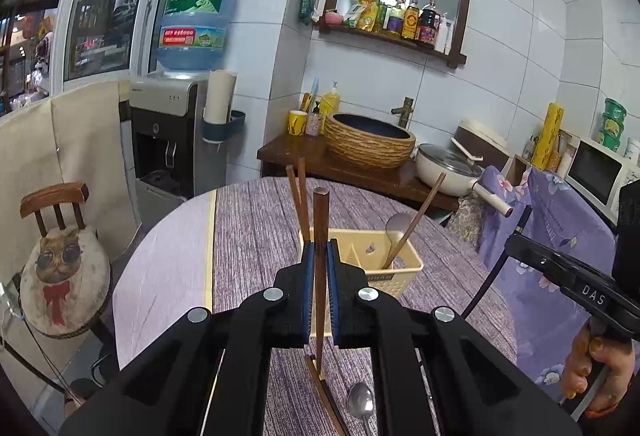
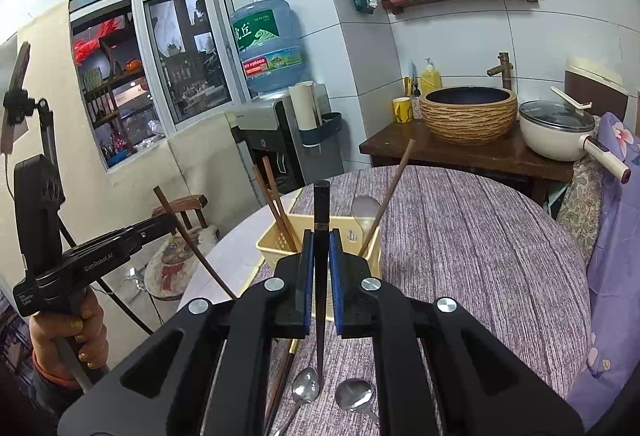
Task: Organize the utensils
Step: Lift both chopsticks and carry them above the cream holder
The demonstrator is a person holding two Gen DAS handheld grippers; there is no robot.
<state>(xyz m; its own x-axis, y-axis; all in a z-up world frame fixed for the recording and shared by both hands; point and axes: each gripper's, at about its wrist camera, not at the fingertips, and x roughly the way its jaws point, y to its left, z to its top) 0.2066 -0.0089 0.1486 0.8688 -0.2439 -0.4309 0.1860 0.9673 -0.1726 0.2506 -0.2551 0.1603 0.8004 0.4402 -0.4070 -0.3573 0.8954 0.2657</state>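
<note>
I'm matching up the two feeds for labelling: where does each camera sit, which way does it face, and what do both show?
Left wrist: sits on the left gripper, looks over the table at the yellow basket; the right gripper and its hand show.
Right wrist: sits on the right gripper, faces the same basket, gripping a black chopstick; the left gripper and hand show.
Shared: basket, water dispenser, basin.

"虎丘" on the water bottle (image 1: 195, 18); "DAS" on the right claw (image 1: 520, 241)
</note>
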